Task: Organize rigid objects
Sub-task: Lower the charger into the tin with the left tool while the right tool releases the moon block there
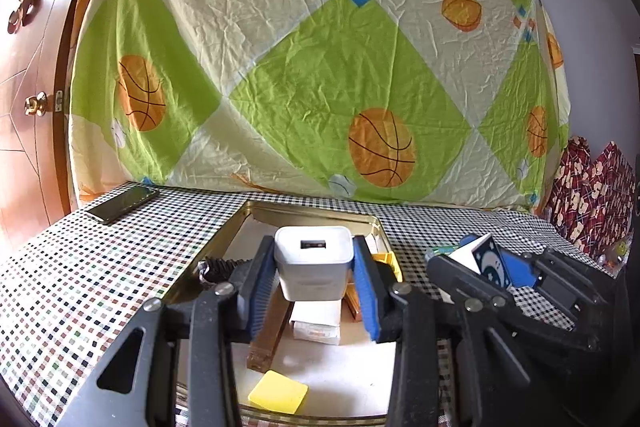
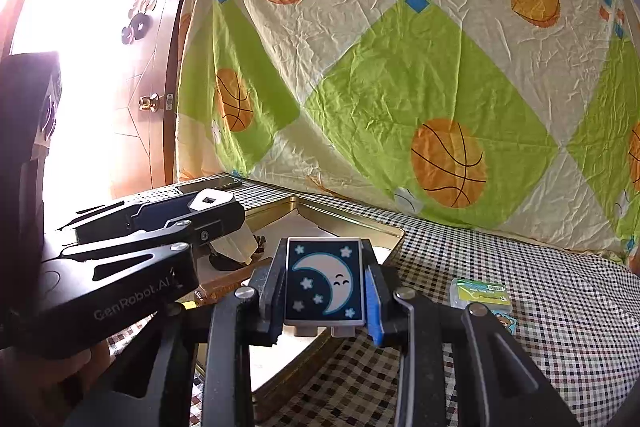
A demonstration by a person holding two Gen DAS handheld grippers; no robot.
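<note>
While both grippers hang over the gold tin tray (image 1: 256, 215), we note what each carries. Left gripper (image 1: 314, 267): jaws drawn in on a white USB charger block (image 1: 313, 261), blue pads flat against its two side faces, port facing forward. We judge it light, stiff and smooth-skinned, a bit slippery; the broad flat sides are the right hold, as taken.

Right gripper (image 2: 325, 283): jaws narrowed on a flat rectangular piece with a moon-and-stars print (image 2: 324, 281), pinched by its long edges, face toward the camera, raised above the tray's near right corner. Thin, rigid, light, we reckon; an edge grip could let it pivot.

Tray contents under the charger: a white carton (image 1: 316, 325), a brown stick-like piece (image 1: 268, 339), a yellow square (image 1: 279, 391). On the checked tablecloth (image 1: 80, 287): a dark phone (image 1: 122, 203) far left, a small green packet (image 2: 480, 293) right of the tray.
</note>
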